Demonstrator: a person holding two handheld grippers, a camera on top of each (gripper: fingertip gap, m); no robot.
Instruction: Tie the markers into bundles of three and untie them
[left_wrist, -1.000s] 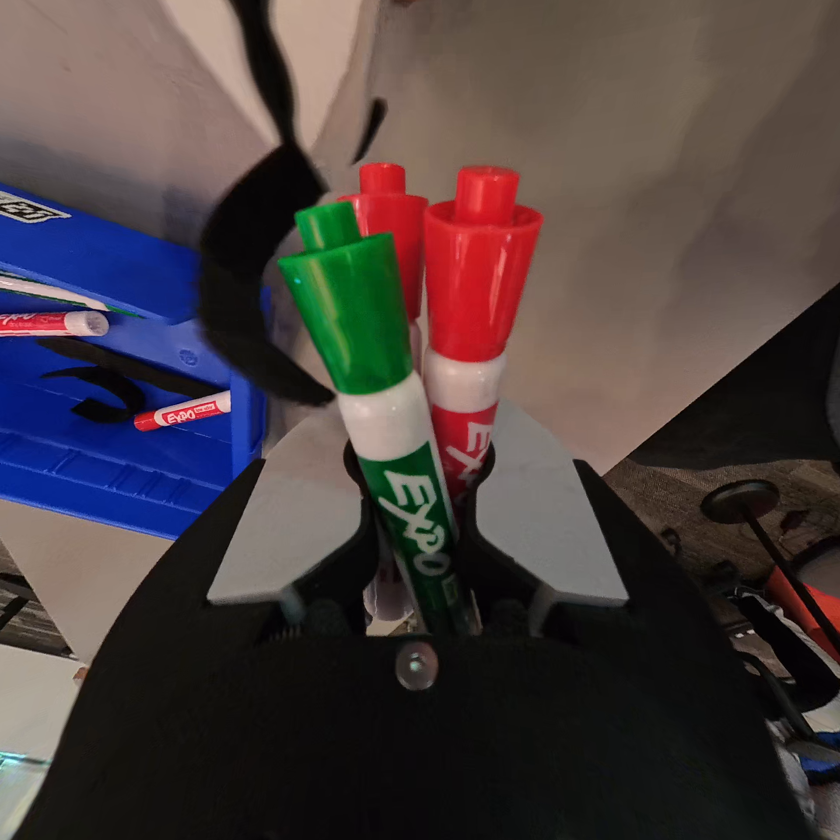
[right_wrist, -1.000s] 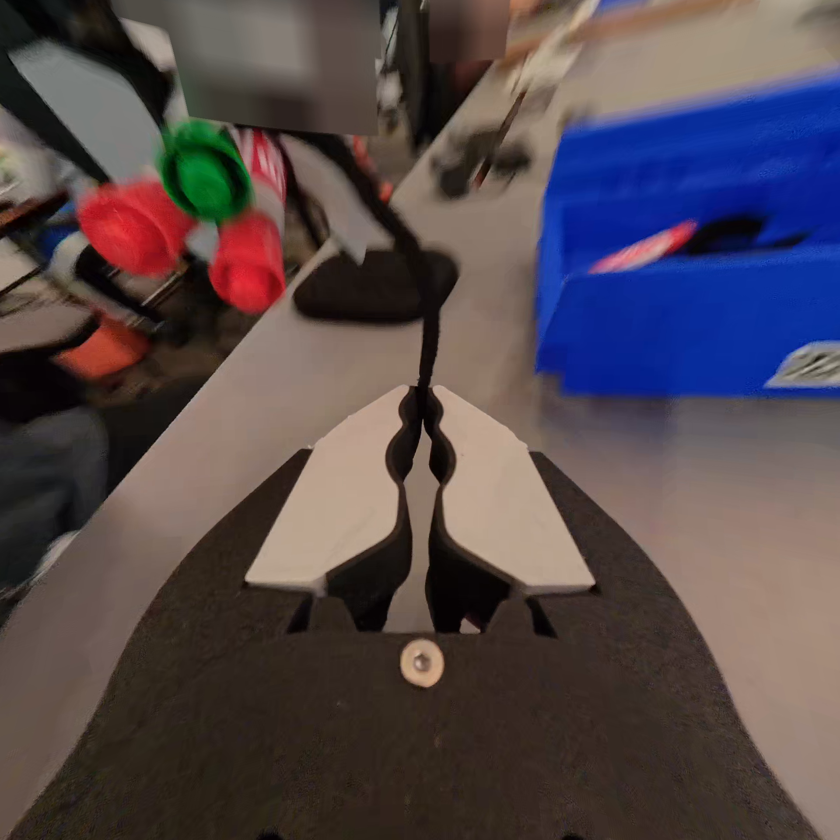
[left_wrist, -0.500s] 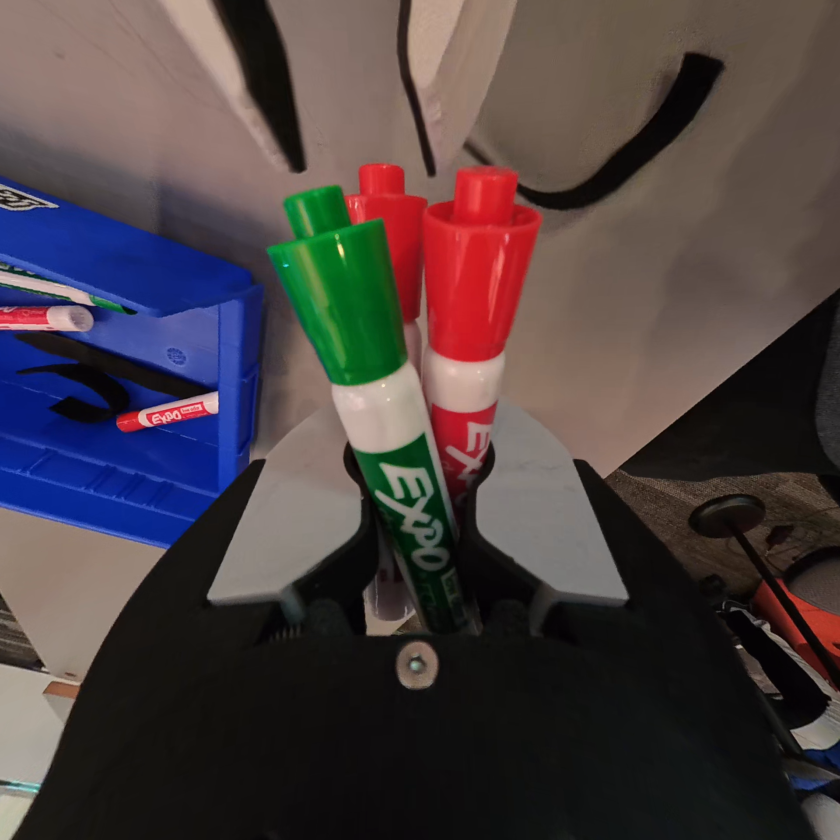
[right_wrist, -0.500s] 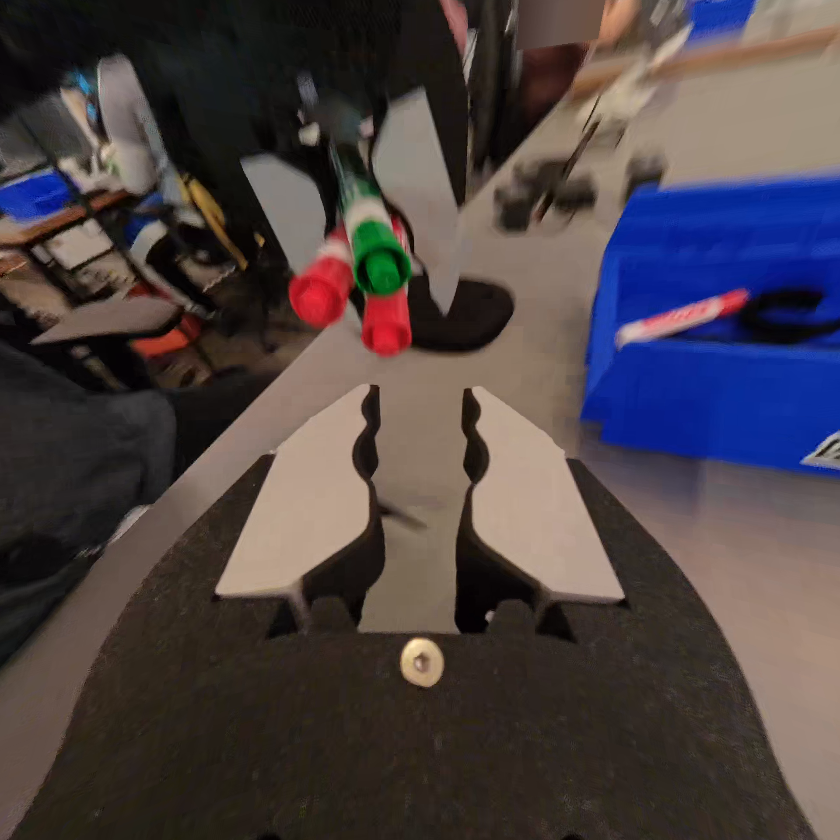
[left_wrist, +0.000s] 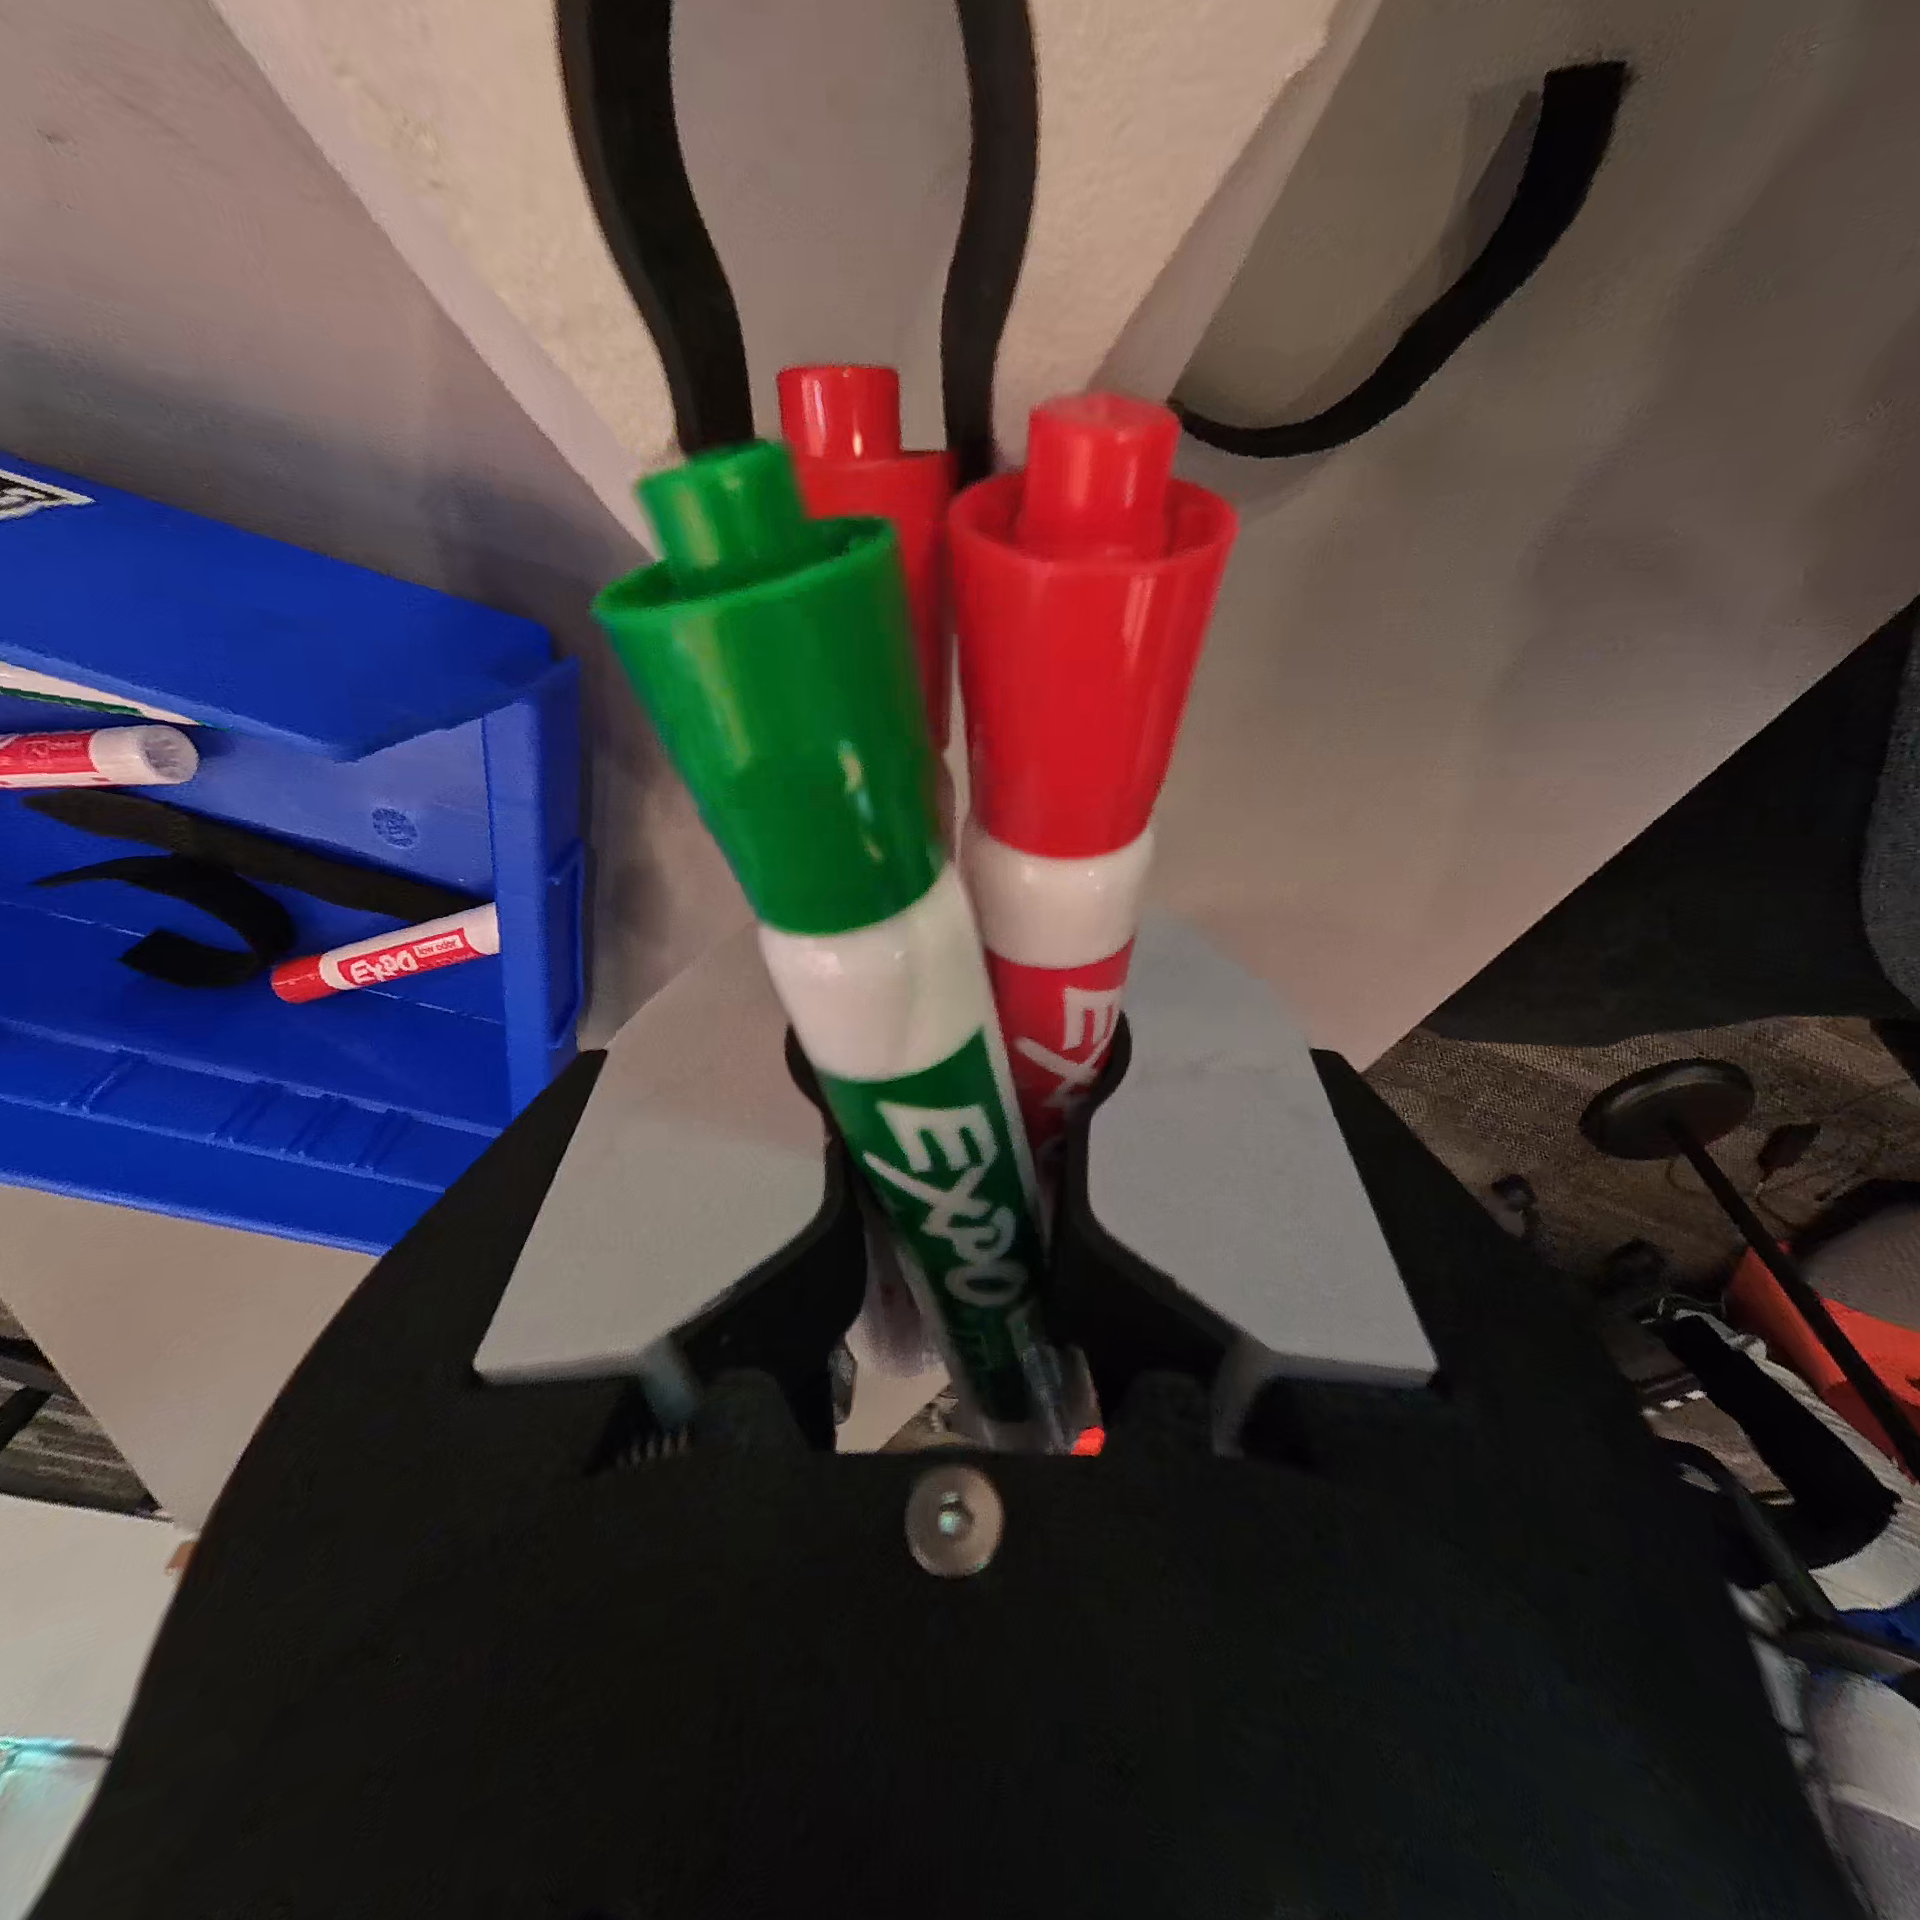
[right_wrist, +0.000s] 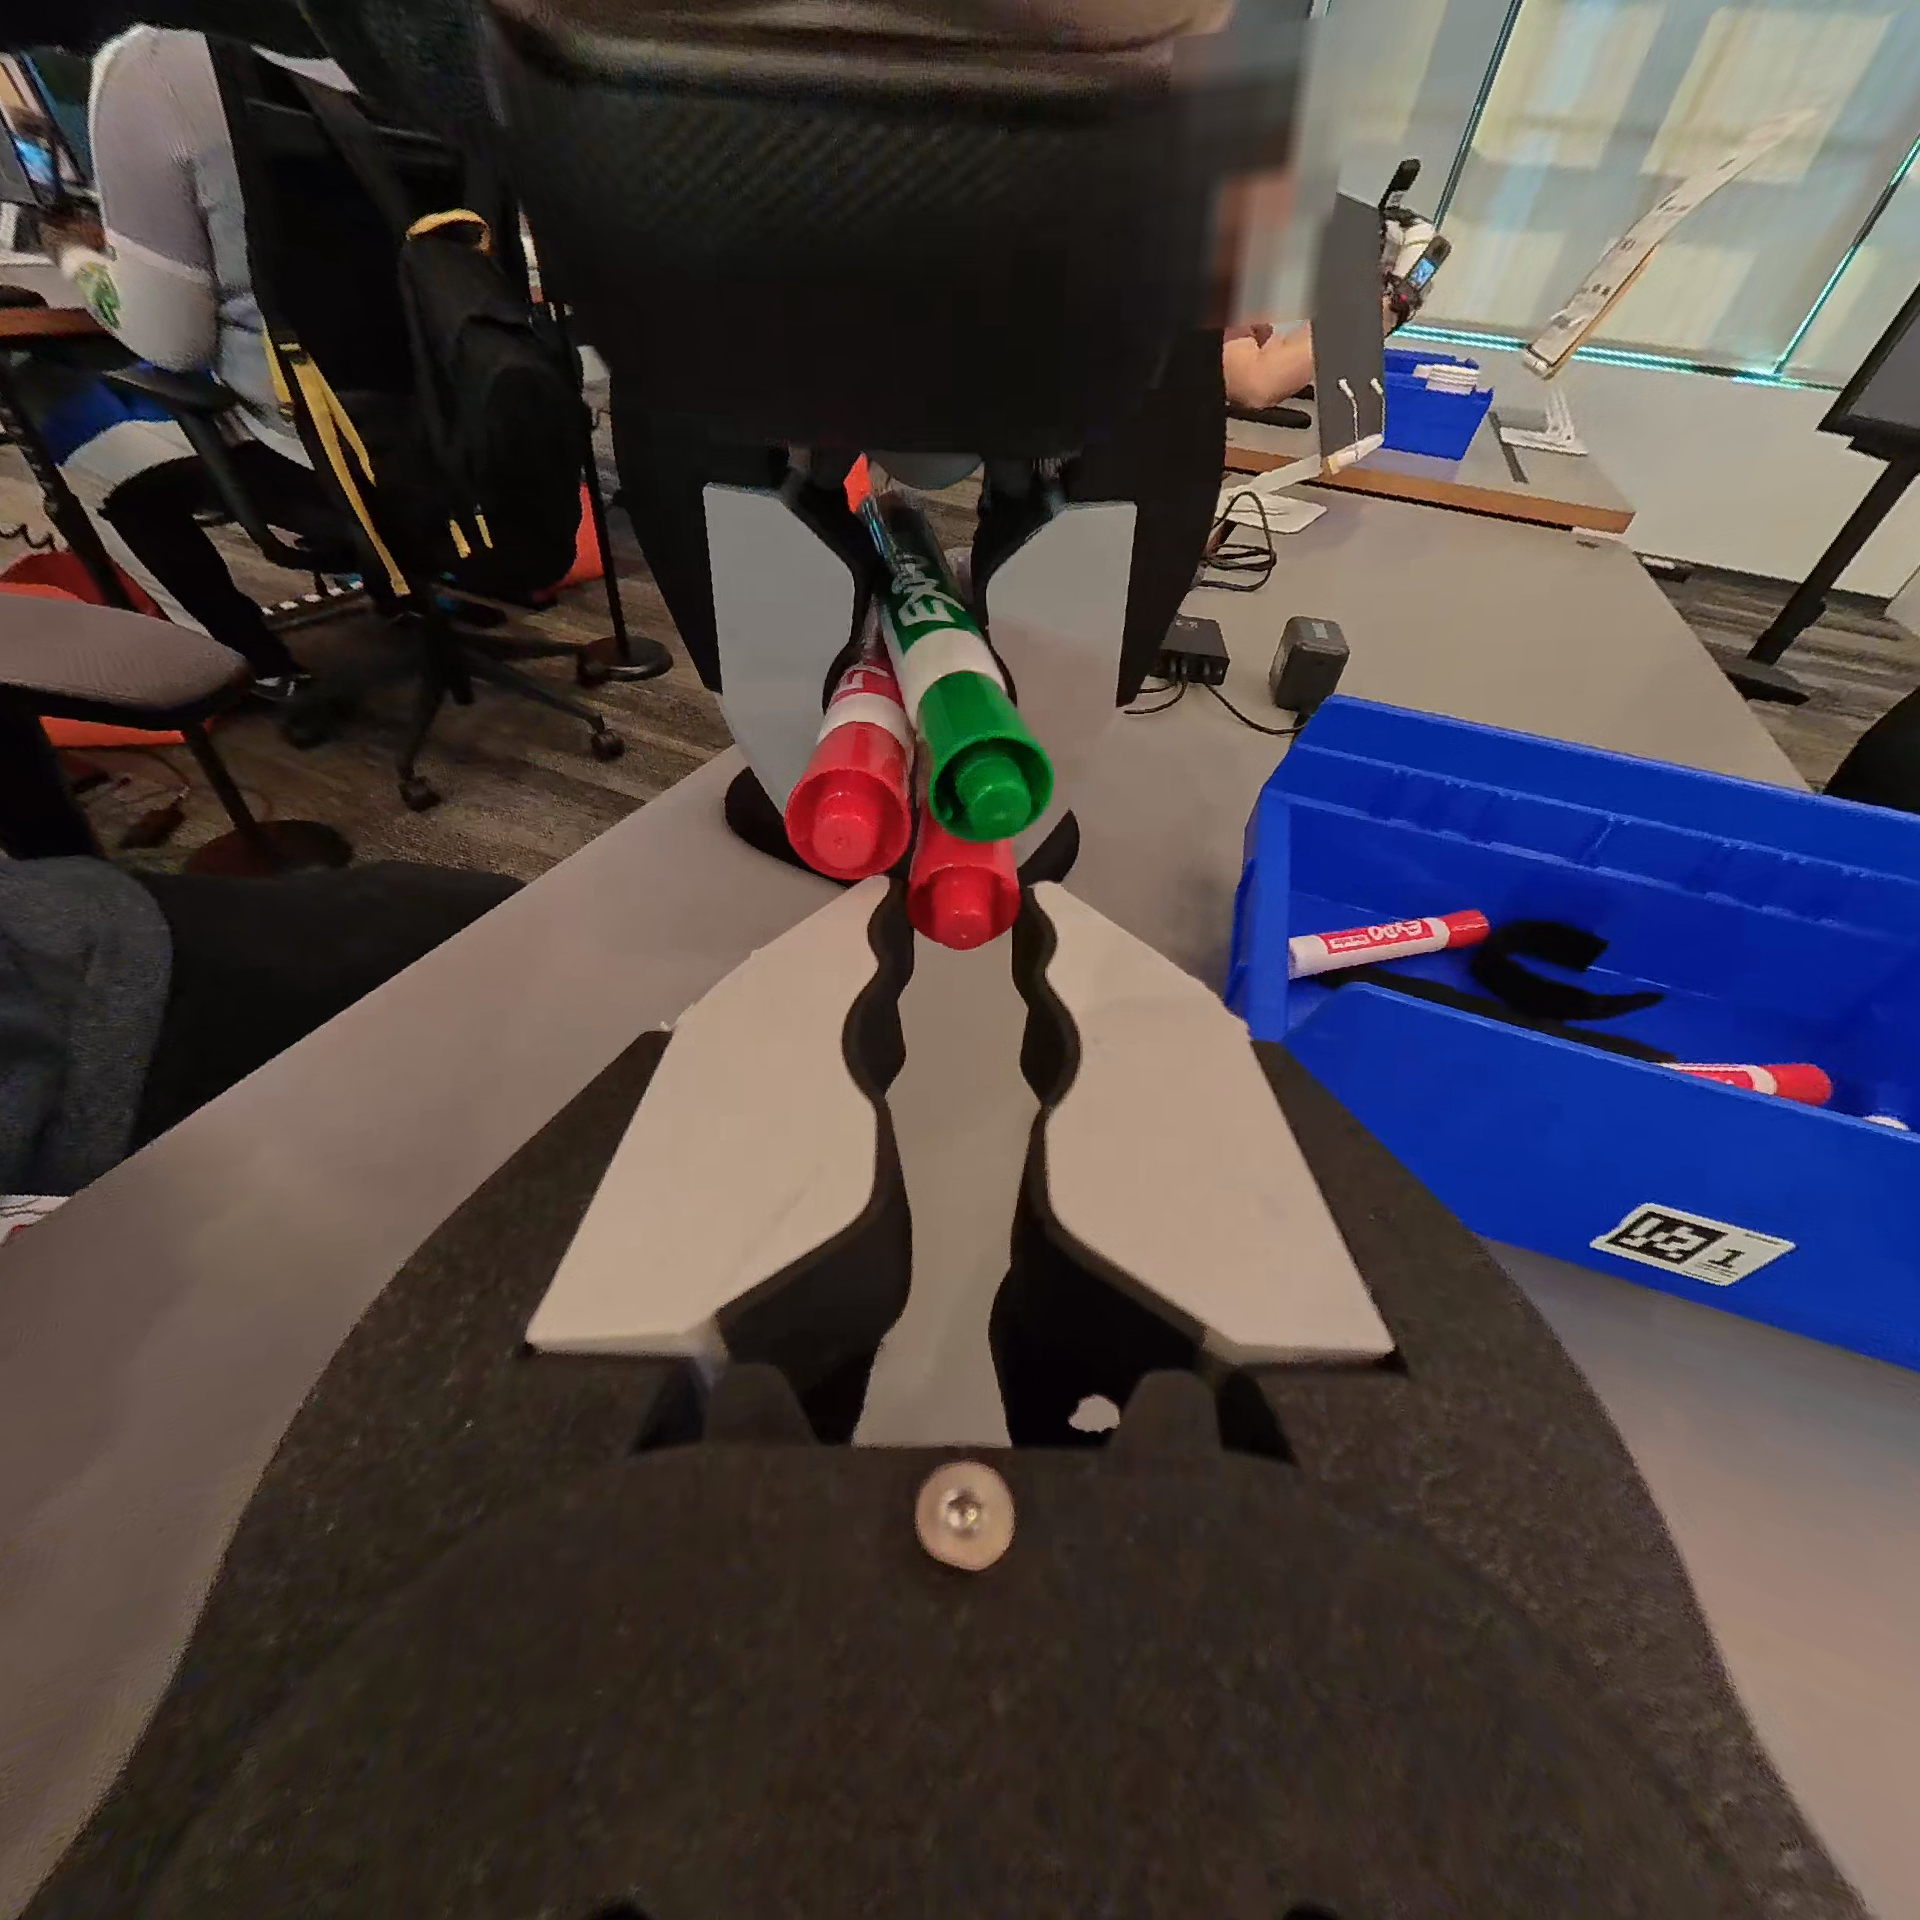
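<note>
The blue bin (right_wrist: 1558, 1132) on the grey surface (right_wrist: 312, 1122) holds loose red markers (right_wrist: 1382, 940) and a black strap (right_wrist: 1538, 961). The three markers (left_wrist: 935, 790), one green-capped and two red-capped, stand unbound between the left gripper (left_wrist: 956, 1122) fingers, which pinch their barrels; caps point at the right gripper (right_wrist: 961, 997), its fingers spread and empty just before them; another black strap (left_wrist: 1455, 312) lies on the surface beyond.

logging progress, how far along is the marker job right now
Done: no strap circles the three markers; a loose black strap lies on the table. In hand: left tongs clamp the markers while open right tongs face the caps. Left: markers and straps remain in the blue bin.
</note>
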